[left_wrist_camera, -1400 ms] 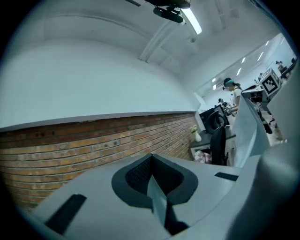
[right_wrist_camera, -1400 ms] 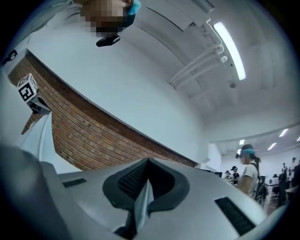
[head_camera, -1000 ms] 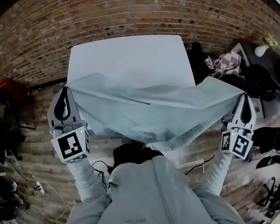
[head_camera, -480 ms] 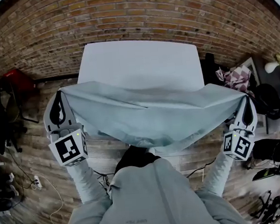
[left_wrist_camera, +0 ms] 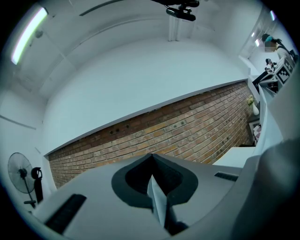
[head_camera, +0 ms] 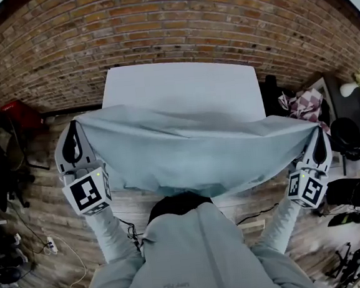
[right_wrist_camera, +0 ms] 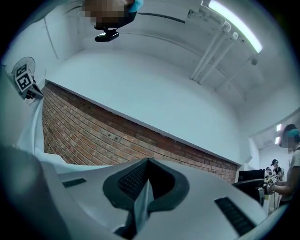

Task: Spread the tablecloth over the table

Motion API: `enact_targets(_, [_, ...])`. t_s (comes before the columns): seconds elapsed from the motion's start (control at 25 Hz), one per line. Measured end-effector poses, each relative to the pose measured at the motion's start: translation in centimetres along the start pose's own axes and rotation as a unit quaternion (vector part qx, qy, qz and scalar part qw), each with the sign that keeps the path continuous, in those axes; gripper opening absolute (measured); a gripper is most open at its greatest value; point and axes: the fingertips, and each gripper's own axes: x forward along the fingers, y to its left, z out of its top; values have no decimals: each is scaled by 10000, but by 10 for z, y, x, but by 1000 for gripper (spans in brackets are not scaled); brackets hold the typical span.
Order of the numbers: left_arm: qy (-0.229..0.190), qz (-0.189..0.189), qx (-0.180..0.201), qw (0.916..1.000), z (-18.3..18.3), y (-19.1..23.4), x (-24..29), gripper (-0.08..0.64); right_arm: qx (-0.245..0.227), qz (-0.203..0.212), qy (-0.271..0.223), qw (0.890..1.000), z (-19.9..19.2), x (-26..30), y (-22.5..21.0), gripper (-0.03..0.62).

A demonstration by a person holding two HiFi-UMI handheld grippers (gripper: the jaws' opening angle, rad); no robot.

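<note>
one tablecloth (head_camera: 193,155) pulled tauter; one table (head_camera: 181,83); left gripper (head_camera: 77,121), right gripper (head_camera: 320,130) fingers pinching it

- A red brick wall (head_camera: 157,23) runs across the far side of the room.
- The floor (head_camera: 44,205) is of worn wooden planks.
- At the left stands a black chair (head_camera: 3,159), with something red (head_camera: 16,112) near it by the wall.
- At the right a patterned cloth (head_camera: 303,105) lies among dark clutter.
- Above the brick, the upper wall and ceiling (left_wrist_camera: 140,79) are plain white.
- A strip light (left_wrist_camera: 29,33) is lit on the ceiling, and a second one (right_wrist_camera: 234,26) glows beside white pipes (right_wrist_camera: 211,56).
- A standing fan (left_wrist_camera: 19,172) is at the end of the brick wall.
</note>
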Motion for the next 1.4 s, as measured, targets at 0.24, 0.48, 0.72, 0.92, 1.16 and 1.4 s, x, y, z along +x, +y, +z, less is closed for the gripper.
enact_targets(0.24, [63,171,79,9998,-2,2,11,25,-204,181,138,9995,-10,18,6,21])
enact_targets(0.48, [133,272,347,9989,-6,-2,30,25,-449,296,263,9982,-23,42,7,21])
enact_targets(0.72, [156,300,722,9968,-9,-11,59,25,-749,266,318,9963,-33,73,12,21])
enact_targets(0.92, [14,394,1178,9923,-10,-9,93,25,-1477,342,239,9881,-36,114,17,21])
enact_targets(1.16, [-244,464,1666,9846,-2,-2,143,25,-1518,329,301,9874,-55,168,18,21])
enact_targets(1.4, [-442,492,1542,9858,5,18,199,25,-966,21,235,9950,-60,221,-4,21])
